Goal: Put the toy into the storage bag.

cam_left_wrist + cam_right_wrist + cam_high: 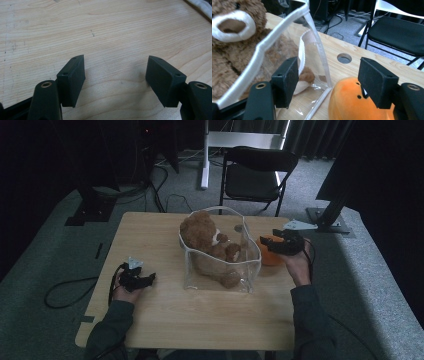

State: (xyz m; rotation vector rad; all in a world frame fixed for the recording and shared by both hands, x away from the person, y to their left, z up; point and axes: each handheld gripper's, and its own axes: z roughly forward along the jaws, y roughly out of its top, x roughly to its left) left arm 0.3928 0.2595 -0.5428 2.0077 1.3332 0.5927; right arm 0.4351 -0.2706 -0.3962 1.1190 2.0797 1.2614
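A brown teddy bear (205,232) (232,30) sits in a clear plastic bag with white trim (220,262) (262,47) at the middle of the wooden table (200,315). An orange plush toy (267,255) (347,100) lies just right of the bag. My right gripper (267,242) (328,61) hangs open over the orange toy. Its left jaw is beside the bag's corner and its right jaw is above the toy, with neither pad pressing. My left gripper (150,279) (116,58) rests open over bare wood (100,25) at the table's left, nothing between its jaws.
A round hole (344,58) in the tabletop lies behind the orange toy. A black folding chair (255,170) (397,32) stands beyond the table's far edge. Cables trail across the grey carpet at the left, and dark stands flank the table.
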